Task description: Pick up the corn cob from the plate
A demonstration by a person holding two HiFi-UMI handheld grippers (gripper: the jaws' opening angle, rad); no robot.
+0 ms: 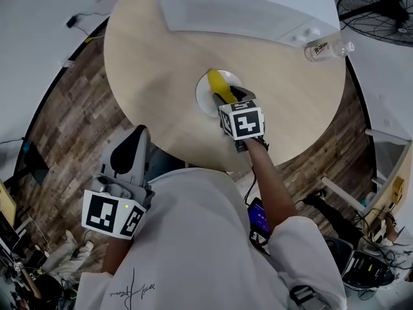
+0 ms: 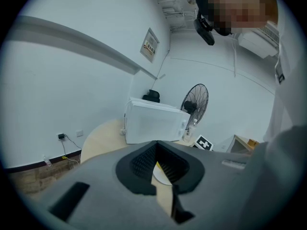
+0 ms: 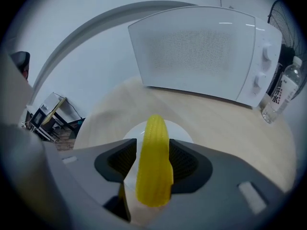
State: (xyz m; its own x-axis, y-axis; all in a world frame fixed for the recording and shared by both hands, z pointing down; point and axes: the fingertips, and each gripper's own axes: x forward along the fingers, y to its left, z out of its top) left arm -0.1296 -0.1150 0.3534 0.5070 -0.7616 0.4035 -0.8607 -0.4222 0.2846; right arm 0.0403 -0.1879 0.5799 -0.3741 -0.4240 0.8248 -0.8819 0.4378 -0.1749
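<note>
A yellow corn cob (image 1: pixel 218 84) lies on a small white plate (image 1: pixel 204 99) near the middle of the round wooden table (image 1: pixel 155 76). My right gripper (image 1: pixel 231 97) is down over the plate, open, one jaw on each side of the cob. In the right gripper view the cob (image 3: pixel 153 162) fills the space between the pads, with a thin gap at the left pad, and the plate (image 3: pixel 181 131) shows behind it. My left gripper (image 1: pixel 137 137) is held near the person's body at the table's near edge, its jaws (image 2: pixel 156 150) together with nothing in them.
A white microwave (image 1: pixel 245 5) stands at the far side of the table, with a plastic water bottle (image 1: pixel 326 49) to its right. A black floor fan (image 1: pixel 381 2) is beyond the table at the upper right. Wooden flooring and cluttered gear surround the table.
</note>
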